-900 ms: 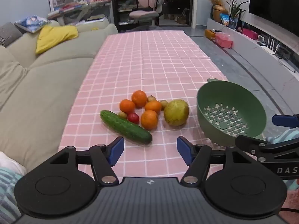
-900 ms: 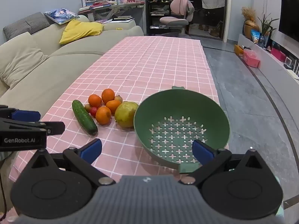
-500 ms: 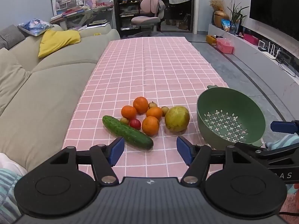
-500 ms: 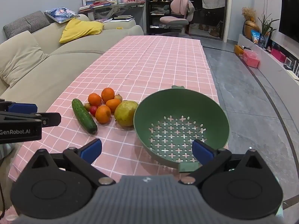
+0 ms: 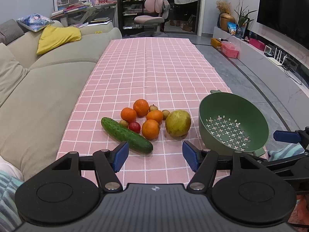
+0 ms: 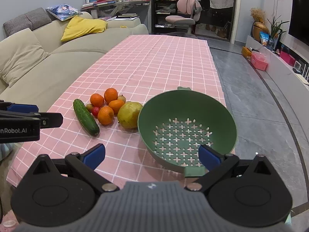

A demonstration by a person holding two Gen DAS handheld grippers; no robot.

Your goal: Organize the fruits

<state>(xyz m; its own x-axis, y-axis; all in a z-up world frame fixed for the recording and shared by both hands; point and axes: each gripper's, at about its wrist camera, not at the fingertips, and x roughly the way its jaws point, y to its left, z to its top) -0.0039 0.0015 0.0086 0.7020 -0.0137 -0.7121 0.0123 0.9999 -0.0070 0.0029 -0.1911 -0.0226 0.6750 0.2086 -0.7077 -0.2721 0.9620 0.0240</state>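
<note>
- Fruits: round glossy oranges (image 5: 150,129), bumpy cucumber (image 5: 126,134), yellow-green pear-like fruit (image 5: 178,123), clustered on pink checked surface (image 5: 154,73).
- Green perforated plastic colander (image 6: 187,129) just beside them.
- Left gripper (image 5: 155,155) released, empty.
- Right gripper (image 6: 151,155) released, empty.

Beige sofa (image 5: 44,81) runs along the left side of the desk, touching the edge of the pink checked tablecloth (image 5: 152,71). Yellow cushion (image 5: 58,37) on the sofa back; patterned blue pillow (image 5: 35,20) above it. Pink swivel chair (image 5: 152,13) stands beyond the far end. Dark television (image 5: 285,9) on the right wall, potted plant (image 5: 243,22) and pink box (image 5: 229,50) beneath it. Grey tiled floor (image 6: 256,106).
</note>
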